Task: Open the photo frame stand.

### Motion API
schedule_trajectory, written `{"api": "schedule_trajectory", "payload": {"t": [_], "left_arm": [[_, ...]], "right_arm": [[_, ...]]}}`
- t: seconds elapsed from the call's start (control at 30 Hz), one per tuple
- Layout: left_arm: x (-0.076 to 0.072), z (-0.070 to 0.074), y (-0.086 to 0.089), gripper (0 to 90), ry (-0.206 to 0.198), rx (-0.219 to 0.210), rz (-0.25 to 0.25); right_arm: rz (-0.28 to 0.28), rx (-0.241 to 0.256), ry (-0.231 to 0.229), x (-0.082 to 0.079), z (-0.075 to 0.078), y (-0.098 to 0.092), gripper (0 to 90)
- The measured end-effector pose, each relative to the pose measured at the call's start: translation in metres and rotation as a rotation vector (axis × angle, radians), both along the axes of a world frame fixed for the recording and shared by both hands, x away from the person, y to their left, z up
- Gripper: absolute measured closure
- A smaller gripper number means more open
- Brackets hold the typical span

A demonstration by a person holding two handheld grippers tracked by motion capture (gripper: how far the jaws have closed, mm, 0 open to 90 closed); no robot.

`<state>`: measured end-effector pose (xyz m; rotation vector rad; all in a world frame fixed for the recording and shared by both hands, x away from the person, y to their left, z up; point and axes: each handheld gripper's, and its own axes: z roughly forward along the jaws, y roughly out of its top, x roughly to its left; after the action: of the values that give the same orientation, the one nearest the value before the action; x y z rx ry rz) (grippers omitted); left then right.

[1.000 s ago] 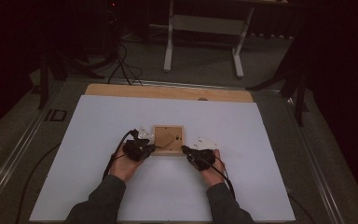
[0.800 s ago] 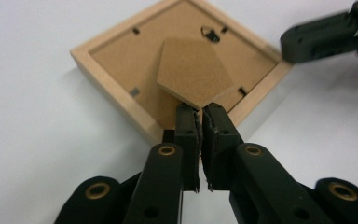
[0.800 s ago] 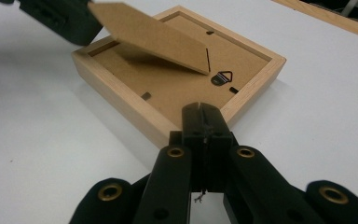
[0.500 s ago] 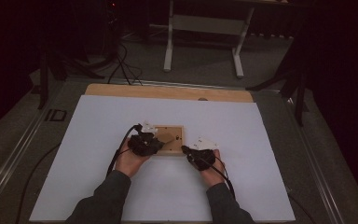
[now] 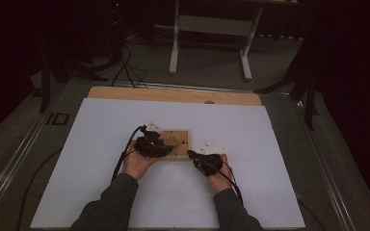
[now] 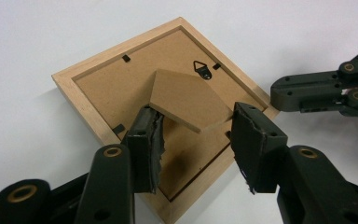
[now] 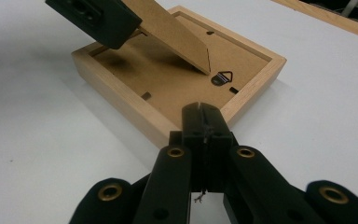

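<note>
Left gripper (image 6: 193,140) moved onto frame's stand (image 6: 189,100).

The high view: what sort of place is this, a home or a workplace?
Probably a workshop or recording room, not a home. A table with a plain white top stands on a grey floor in a dark room. Cables lie on the floor behind it, beside a metal stand. On the table lies one picture frame.

High view dim, dark surroundings — close views bright, sharp, soft shadows.

Frame (image 5: 179,143) face down on table (image 5: 270,144), between left gripper (image 5: 154,146) and right gripper (image 5: 195,156).
</note>
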<state>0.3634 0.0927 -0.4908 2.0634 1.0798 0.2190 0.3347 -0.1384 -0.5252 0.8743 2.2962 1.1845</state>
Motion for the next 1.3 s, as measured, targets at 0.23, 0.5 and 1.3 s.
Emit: {"api": "schedule_trajectory", "payload": {"t": [0.23, 0.5, 1.3], "left_arm": [[0.007, -0.002, -0.003, 49.7, 0.036, -0.013, -0.015], [0.013, -0.003, 0.004, 48.1, 0.074, -0.059, -0.012], [0.031, -0.007, 0.004, 48.6, 0.17, -0.104, -0.029]], "right_arm": [[0.0, 0.0, 0.001, 0.0, 0.0, 0.0, 89.6], [-0.001, 0.002, 0.003, 0.0, 0.0, 0.0, 89.6], [0.002, 0.004, 0.003, 0.0, 0.0, 0.0, 89.5]]}}
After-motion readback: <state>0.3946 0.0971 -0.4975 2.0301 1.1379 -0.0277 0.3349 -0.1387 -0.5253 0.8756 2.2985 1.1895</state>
